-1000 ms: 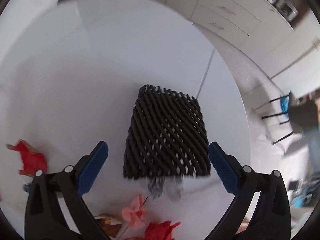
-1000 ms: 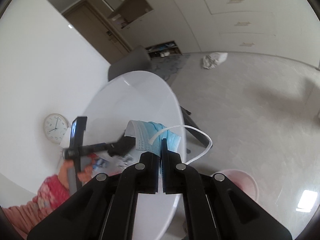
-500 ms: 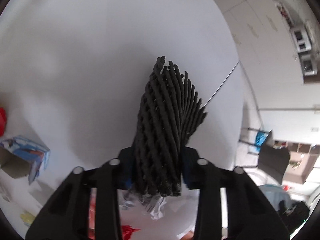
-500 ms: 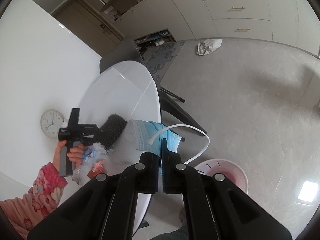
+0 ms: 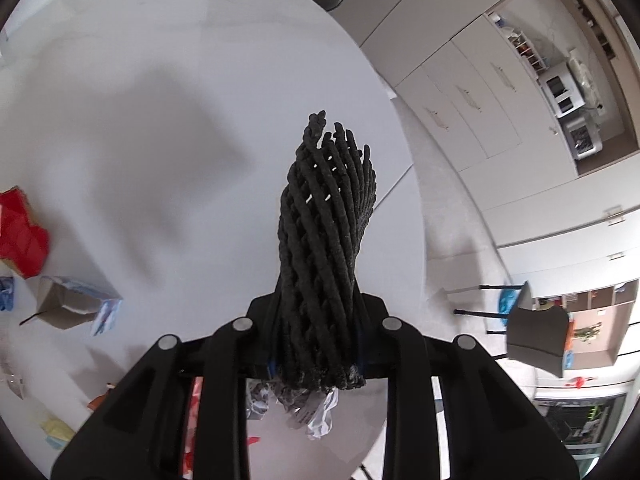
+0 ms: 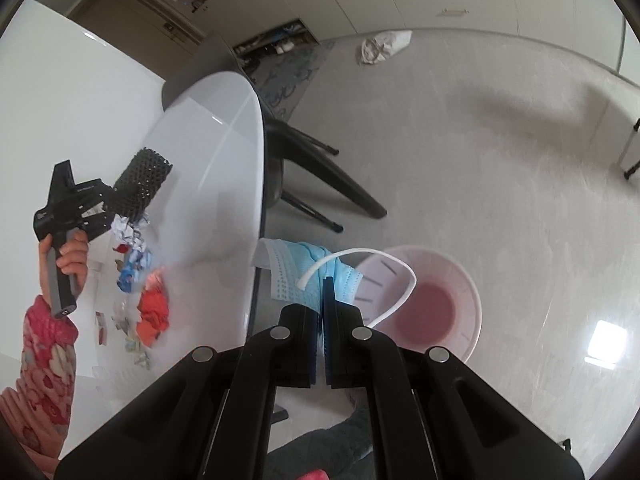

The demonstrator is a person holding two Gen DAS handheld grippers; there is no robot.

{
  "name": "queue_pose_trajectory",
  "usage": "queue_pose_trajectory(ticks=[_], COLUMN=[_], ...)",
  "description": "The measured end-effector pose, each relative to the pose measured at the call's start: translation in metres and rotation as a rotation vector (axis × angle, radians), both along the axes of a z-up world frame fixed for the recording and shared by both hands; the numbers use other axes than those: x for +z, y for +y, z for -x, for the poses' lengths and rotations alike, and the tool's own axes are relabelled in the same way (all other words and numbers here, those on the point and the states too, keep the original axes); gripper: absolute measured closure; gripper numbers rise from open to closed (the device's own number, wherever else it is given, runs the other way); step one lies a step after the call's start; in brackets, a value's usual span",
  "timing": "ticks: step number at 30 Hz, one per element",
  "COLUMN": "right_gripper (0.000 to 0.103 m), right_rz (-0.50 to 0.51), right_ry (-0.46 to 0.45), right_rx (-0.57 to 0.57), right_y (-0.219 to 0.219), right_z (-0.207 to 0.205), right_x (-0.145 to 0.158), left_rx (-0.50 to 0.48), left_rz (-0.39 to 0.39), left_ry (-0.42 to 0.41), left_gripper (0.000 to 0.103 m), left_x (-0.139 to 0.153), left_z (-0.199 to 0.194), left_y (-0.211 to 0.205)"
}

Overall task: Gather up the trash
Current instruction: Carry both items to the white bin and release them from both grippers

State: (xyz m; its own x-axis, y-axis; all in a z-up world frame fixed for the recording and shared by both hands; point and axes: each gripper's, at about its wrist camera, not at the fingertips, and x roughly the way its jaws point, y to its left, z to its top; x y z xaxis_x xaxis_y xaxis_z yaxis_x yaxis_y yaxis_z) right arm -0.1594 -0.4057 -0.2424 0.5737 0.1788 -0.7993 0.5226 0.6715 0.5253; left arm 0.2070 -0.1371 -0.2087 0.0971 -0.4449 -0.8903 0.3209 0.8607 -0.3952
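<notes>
My left gripper (image 5: 318, 344) is shut on a black foam net sleeve (image 5: 326, 248), squeezed flat and held up above the white round table (image 5: 160, 120). The same gripper and net (image 6: 142, 184) show at the left of the right wrist view. My right gripper (image 6: 322, 328) is shut on a blue face mask (image 6: 304, 276) with a white ear loop (image 6: 384, 276), held past the table edge and above a pink bin (image 6: 424, 304) on the floor.
Trash lies on the table: red paper (image 5: 20, 232), a torn blue and white carton (image 5: 76, 308), crumpled wrappers (image 5: 308, 412), yellow scraps (image 5: 56, 432). A dark chair (image 6: 312, 168) stands by the table. A white bag (image 6: 384, 46) lies on the floor.
The left gripper closed on the black net, squeezed it flat and lifted it off the table. The right gripper carried the mask off the table's edge to above the pink bin.
</notes>
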Motion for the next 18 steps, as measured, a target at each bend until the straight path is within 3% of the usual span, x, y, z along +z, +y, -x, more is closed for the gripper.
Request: queue_pose_trajectory(ticks=[7,12,18], right_gripper=[0.1,0.1,0.095], right_rz=[-0.026,-0.048,-0.061], right_ry=[0.059,0.173,0.276], right_rx=[-0.008,-0.04,-0.051], right_y=[0.011,0.014,0.025], right_z=[0.005,-0.001,-0.007], right_x=[-0.037,-0.108,-0.179], left_rx=[0.0,-0.053,-0.115], left_rz=[-0.017,0.012,0.077], left_ry=[0.009,-0.036,-0.023], left_gripper=[0.077,0.077,0.077], left_x=[-0.012,0.01,0.025], left_z=[0.014,0.048,0.088], left_y=[0.019,0.016,0.008])
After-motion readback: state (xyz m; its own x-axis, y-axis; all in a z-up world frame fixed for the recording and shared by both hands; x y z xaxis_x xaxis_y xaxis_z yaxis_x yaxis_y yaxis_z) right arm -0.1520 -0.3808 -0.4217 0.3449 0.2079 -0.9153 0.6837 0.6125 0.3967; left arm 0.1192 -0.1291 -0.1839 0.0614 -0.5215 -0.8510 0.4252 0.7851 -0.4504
